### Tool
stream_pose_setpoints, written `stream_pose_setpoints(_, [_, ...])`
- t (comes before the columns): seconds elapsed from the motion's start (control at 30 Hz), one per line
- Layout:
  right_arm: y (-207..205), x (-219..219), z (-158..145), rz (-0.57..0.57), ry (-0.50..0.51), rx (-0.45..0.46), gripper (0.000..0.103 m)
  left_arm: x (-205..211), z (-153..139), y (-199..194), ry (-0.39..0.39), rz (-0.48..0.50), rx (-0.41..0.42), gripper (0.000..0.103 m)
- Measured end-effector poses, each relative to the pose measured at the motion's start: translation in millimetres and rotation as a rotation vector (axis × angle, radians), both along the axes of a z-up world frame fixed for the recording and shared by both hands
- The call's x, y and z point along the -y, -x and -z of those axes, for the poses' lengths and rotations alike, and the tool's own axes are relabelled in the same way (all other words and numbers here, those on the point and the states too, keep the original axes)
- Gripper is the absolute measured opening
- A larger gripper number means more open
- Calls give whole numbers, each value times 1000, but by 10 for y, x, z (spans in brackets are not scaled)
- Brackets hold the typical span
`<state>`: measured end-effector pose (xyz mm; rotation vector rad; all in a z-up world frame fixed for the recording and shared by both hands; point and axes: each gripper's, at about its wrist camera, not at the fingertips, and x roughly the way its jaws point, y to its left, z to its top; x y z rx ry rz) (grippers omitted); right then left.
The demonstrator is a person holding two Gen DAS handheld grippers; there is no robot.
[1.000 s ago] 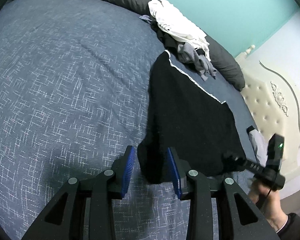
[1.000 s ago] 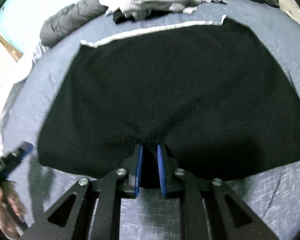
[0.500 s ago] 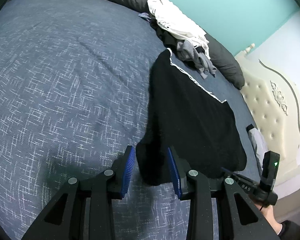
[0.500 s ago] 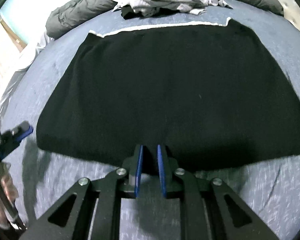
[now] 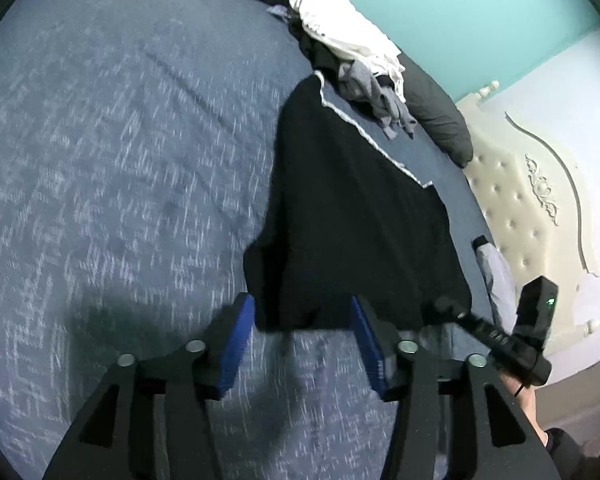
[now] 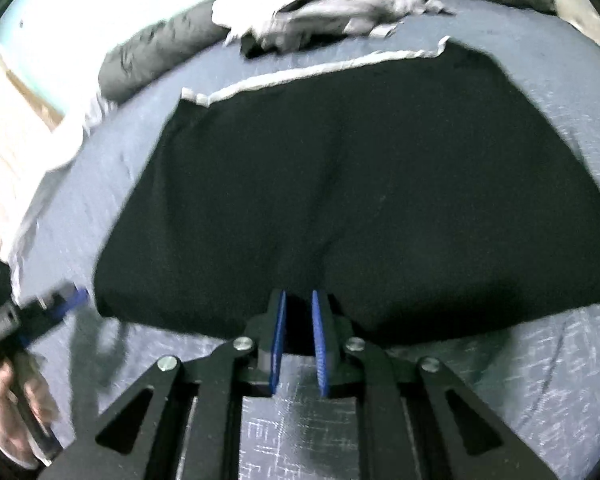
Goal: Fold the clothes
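Note:
A black garment [image 5: 360, 220] with a white trimmed far edge [image 5: 360, 128] lies spread flat on the blue bedspread [image 5: 100, 160]. My left gripper [image 5: 304, 320] sits at its near left corner. Its jaws are opening, and the corner lies loose between the blue pads [image 5: 238, 344]. In the right wrist view the garment [image 6: 360, 180] fills the middle. My right gripper [image 6: 298, 308] is narrow, its jaws closing on the near hem, which bunches up between the pads. That right gripper [image 5: 452, 308] also shows at the garment's other near corner in the left wrist view.
A pile of white and grey clothes [image 5: 352, 48] lies beyond the garment against dark pillows [image 5: 440, 120]. A cream tufted headboard [image 5: 520, 208] stands at the right. A grey item [image 5: 496, 272] lies by it. A hand [image 6: 12, 400] holds the left gripper [image 6: 60, 304].
The left gripper's jaws have spread wider and the garment corner now lies loose between them. The right gripper has shifted a little with the hem pinched, and folds now run up from it.

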<state>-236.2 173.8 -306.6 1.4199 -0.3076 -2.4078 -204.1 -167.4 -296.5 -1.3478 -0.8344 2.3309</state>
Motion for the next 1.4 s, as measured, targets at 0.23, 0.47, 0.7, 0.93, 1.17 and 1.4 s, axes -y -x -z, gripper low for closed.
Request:
stream_pose_setpoints(0.23, [-111, -427, -242, 76, 73, -89, 11, -108, 224, 14, -69, -5, 69, 58])
stream_pose_setpoints(0.47, [-274, -850, -209, 120, 96, -97, 15, -149, 364, 155, -77, -84, 86, 58])
stream_pose_setpoints(0.7, [-212, -1106, -4, 162, 114, -63, 38, -178, 367, 298, -60, -119, 57, 58])
stream_pose_setpoints(0.93, [-264, -1295, 133, 187, 161, -90, 38, -241, 320, 418, -16, -119, 17, 37])
stream_pose_setpoints(1.17, [-322, -1429, 188, 201, 193, -116, 38, -355, 120, 470, 9, -122, -47, 18])
stream_pose_setpoints(1.4, [-348, -1637, 161, 243, 222, -137, 38, -779, -447, 576, 33, -71, -200, 15])
